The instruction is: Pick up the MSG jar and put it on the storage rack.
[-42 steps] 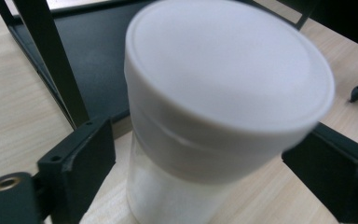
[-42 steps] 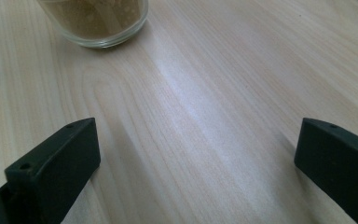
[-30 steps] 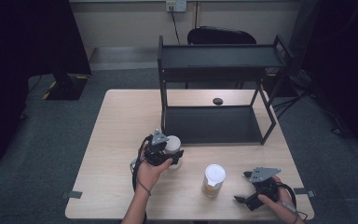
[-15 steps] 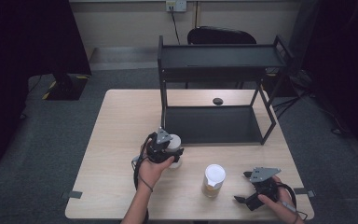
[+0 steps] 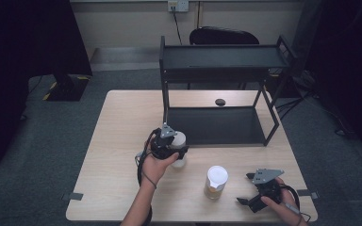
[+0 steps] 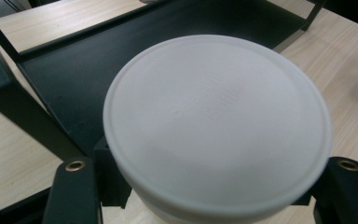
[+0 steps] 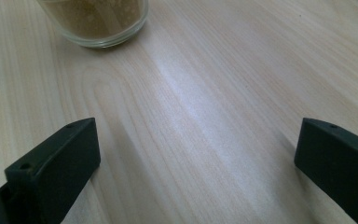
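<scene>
Wooden surface (image 5: 122, 117) with black shelf rack (image 5: 217, 56) | left claw (image 5: 172, 149) clamped on white-lidded jar (image 6: 216, 126), just before rack | right claw (image 5: 257, 194) apart, empty, near second jar (image 5: 215, 181) | risk: jar slips from grip or clips rack frame.

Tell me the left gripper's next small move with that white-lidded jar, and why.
Probably lift it a little higher and carry it toward the black shelf. The left gripper is shut on the white-lidded jar, whose lid sits right before the shelf's lower tray, while the right gripper rests open on the table.
</scene>
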{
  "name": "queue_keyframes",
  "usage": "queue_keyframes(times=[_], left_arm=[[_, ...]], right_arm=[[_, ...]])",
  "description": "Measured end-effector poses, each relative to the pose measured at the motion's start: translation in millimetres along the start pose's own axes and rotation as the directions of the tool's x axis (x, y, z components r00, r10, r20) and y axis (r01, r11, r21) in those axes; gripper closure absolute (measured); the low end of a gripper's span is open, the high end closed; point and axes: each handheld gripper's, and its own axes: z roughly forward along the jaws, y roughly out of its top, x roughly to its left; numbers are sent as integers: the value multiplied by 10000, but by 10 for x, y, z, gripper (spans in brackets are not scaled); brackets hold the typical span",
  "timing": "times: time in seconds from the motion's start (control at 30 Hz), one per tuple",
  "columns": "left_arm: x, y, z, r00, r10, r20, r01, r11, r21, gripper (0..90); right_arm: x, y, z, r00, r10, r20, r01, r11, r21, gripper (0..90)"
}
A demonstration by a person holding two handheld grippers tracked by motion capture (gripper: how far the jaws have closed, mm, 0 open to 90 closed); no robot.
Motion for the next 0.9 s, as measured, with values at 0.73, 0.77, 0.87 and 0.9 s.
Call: queue_keyframes(times=[0.73, 0.77, 0.87, 0.9], left_arm=[[-14, 649, -62, 9994, 147, 314, -140, 9996, -228, 346], [-24, 681, -69, 9994, 197, 285, -190, 9996, -232, 346], [-32, 780, -90, 9992, 253, 322, -247, 9995, -196, 346], [-36, 813, -97, 9990, 277, 344, -271, 9995, -173, 346]], right_arm=[[0, 0, 0, 10000, 2, 0, -2, 10000, 0, 0], [-1, -1, 0, 10000, -7, -1, 7, 10000, -5, 0], [0, -1, 1, 10000, -8, 0, 8, 10000, -10, 0], [0, -1, 0, 10000, -2, 2, 2, 10000, -3, 0]])
